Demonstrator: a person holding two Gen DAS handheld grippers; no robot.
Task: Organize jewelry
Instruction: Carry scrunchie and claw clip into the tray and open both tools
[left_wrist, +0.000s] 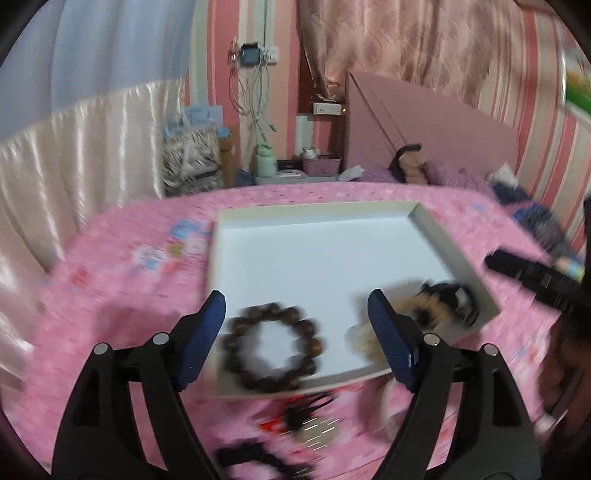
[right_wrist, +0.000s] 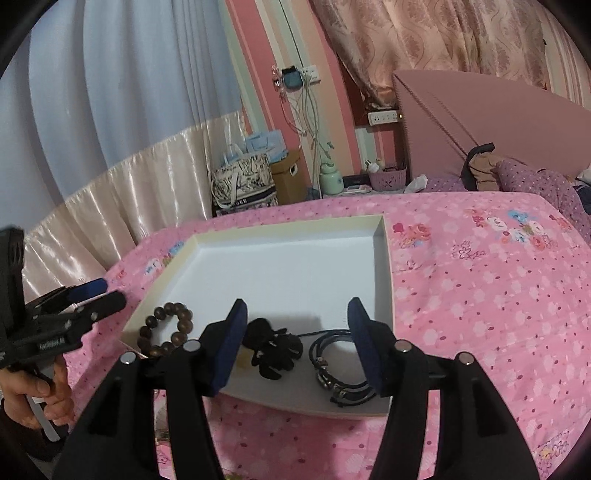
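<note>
A shallow white box (left_wrist: 314, 254) (right_wrist: 295, 266) lies on the pink bedspread. A brown wooden bead bracelet (left_wrist: 275, 347) (right_wrist: 166, 328) lies in its near left corner. A black hair claw (right_wrist: 273, 349) (left_wrist: 443, 302) lies in the box beside it, and a coiled dark cord bracelet (right_wrist: 340, 365) lies near the right wall. My left gripper (left_wrist: 295, 321) is open and empty above the bead bracelet. My right gripper (right_wrist: 295, 325) is open and empty above the claw and cord. Blurred black and red jewelry (left_wrist: 295, 417) lies on the bedspread before the box.
The left gripper and the hand holding it show at the left edge of the right wrist view (right_wrist: 55, 328). The right gripper shows at the right edge of the left wrist view (left_wrist: 539, 280). A headboard (right_wrist: 498, 122), pillows and a bedside shelf with a basket (right_wrist: 388, 177) stand beyond the bed.
</note>
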